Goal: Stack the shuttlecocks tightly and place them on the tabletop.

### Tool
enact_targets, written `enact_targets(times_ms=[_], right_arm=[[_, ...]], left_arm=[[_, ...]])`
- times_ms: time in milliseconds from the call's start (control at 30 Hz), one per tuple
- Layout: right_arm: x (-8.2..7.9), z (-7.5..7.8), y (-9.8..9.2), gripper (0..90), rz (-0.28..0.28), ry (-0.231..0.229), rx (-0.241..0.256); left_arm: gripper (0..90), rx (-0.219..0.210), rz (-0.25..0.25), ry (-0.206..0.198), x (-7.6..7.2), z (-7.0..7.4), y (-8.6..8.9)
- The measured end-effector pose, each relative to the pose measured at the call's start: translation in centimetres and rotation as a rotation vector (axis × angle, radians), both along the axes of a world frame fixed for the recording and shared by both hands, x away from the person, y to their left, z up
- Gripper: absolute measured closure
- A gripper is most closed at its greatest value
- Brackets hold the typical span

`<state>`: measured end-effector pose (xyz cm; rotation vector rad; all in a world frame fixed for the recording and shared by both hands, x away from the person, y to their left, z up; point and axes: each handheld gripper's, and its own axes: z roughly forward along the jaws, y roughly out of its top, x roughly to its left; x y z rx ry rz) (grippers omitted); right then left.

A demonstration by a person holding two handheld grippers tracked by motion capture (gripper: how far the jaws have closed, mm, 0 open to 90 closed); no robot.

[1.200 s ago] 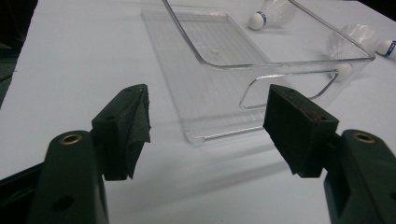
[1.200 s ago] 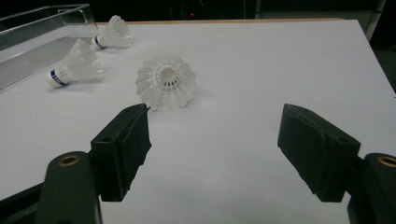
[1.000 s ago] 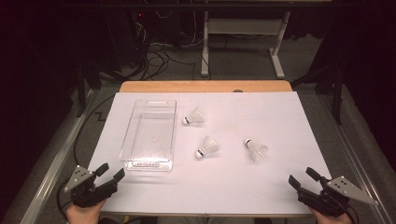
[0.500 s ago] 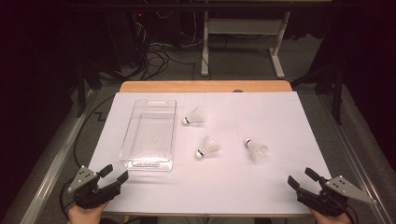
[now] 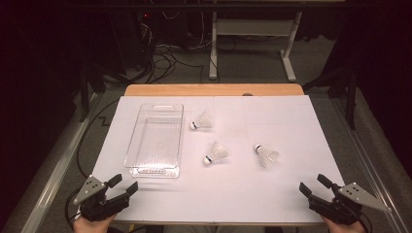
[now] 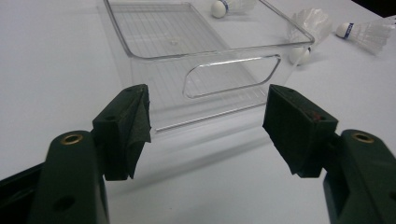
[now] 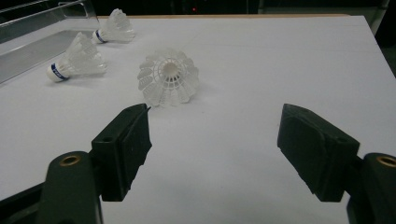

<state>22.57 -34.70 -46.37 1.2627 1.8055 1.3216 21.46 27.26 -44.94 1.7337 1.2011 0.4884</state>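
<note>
Your left gripper [image 5: 120, 187] has shifted slightly inward along the near edge of the table [image 5: 291, 116] since the earlier frames; your right gripper [image 5: 316, 187] has kept its position at the near right corner, and nothing on the table has moved.

Left gripper: jaws spread wide, holding nothing. It sits just short of the clear plastic bin [image 5: 156, 138], and in the left gripper view the bin's near end wall with its handle cutout [image 6: 231, 74] lies directly between the jaws, apart from them.

Right gripper: jaws spread wide, holding nothing. In the right gripper view the nearest shuttlecock [image 7: 169, 78] lies ahead of the jaws, skirt toward the camera, clear of both pads.

Shuttlecock positions on the white surface:
- Nearest shuttlecock [image 5: 266, 154]: right of centre, well apart from the bin.
- Middle shuttlecock [image 5: 216, 153]: near the bin's right side, not touching it.
- Far shuttlecock [image 5: 201, 122]: just beside the bin's far right corner.

All three lie on their sides. The bin is empty.
</note>
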Motion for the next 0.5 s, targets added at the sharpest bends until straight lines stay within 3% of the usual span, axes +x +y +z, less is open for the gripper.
enact_targets(times_ms=[500], right_arm=[[0.0,0.0,0.0,26.4,0.001,-0.001,0.000]], left_arm=[[34.3,0.023,-0.051,-0.006,-0.5,0.4,-1.6]])
